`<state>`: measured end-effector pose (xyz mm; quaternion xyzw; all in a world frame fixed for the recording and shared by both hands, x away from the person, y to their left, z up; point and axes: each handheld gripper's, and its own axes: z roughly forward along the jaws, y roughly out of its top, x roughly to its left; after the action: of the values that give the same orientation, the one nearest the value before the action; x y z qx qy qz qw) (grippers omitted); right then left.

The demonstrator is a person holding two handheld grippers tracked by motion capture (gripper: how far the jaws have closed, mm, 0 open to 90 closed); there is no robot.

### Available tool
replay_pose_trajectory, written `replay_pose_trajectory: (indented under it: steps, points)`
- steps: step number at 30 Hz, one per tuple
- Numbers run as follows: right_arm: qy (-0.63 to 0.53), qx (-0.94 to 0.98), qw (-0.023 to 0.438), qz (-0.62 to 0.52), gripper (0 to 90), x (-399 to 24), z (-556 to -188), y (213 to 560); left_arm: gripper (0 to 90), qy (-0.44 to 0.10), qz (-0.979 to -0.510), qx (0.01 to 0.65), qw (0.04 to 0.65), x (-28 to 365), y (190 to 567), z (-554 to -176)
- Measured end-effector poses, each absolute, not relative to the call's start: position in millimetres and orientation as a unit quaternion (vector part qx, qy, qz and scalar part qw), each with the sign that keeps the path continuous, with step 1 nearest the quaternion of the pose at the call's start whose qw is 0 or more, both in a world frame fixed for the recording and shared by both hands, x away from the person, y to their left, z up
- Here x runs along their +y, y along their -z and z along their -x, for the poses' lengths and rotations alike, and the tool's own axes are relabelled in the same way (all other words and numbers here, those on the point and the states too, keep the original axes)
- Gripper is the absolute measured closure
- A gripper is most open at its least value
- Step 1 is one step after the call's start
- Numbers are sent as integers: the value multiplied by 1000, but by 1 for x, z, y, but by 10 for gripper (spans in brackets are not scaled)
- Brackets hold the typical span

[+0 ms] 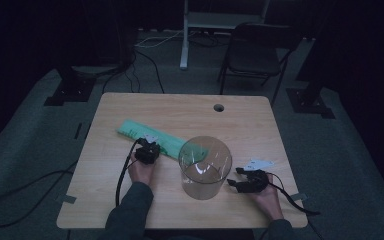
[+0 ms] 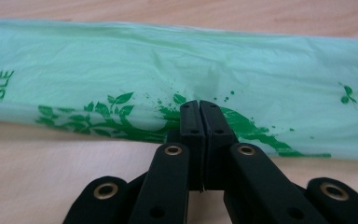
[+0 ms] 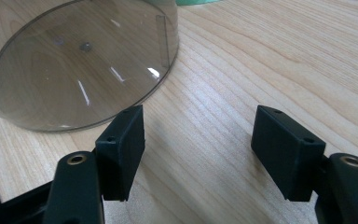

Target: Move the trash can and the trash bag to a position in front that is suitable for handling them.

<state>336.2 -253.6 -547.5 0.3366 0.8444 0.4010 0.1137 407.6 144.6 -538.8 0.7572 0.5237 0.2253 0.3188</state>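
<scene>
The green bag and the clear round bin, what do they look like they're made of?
Green bag: thin plastic film, slightly glossy, going by its fine wrinkles and printed leaves. Clear bin: probably rigid, smooth transparent plastic; the table's wood grain shows through it.

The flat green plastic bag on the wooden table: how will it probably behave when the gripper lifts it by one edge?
The flat green plastic bag looks thin and wrinkled, so it will likely hang limp and fold. It appears very light, probably easy to lift. The left gripper is shut at its near edge; the smooth film might slip out.
</scene>
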Motion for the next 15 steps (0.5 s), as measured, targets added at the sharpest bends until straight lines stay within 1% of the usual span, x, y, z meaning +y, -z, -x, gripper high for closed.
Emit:
replay_pose_trajectory:
  steps: [15]
  points:
    - [-401,844,114,-336,336,-253,-336,547,858,-227,-775,505,305,161,537,-362]
